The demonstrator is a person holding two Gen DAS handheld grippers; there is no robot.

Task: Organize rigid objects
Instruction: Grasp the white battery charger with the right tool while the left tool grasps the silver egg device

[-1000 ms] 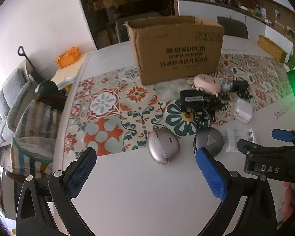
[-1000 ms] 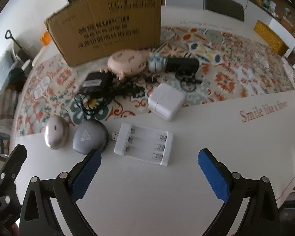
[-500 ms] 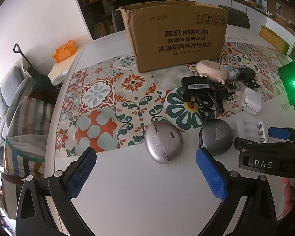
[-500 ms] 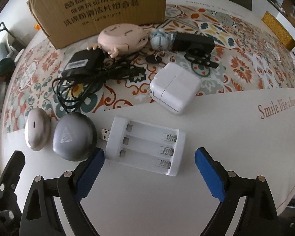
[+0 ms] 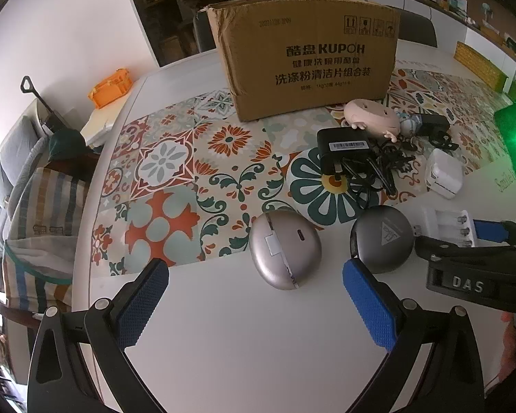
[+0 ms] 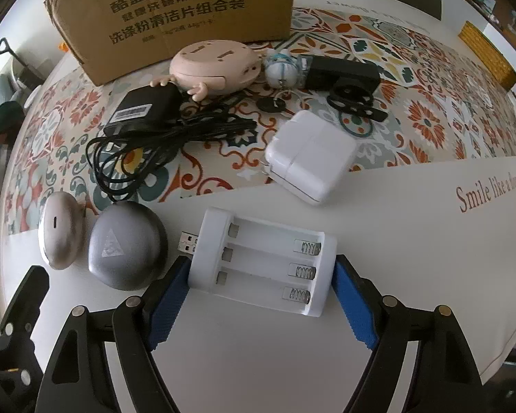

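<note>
A white battery charger (image 6: 263, 265) with a USB plug lies on the table between the blue pads of my right gripper (image 6: 261, 296); the pads sit at its two ends, and contact is unclear. It also shows in the left wrist view (image 5: 447, 225). My left gripper (image 5: 254, 296) is open and empty, just short of a silver oval case (image 5: 285, 249). A dark grey round case (image 5: 382, 237) lies right of it. A cardboard box (image 5: 306, 55) stands at the back.
A black adapter with tangled cable (image 6: 144, 120), a pink round toy (image 6: 213, 65), a white power cube (image 6: 309, 156), a small figurine (image 6: 282, 67) and a black device (image 6: 344, 72) lie on the patterned cloth (image 5: 175, 172). The table edge is at left (image 5: 82, 241).
Both grippers have moved forward. My right gripper has lowered around the white charger, and its pads have closed in toward the charger's ends.
</note>
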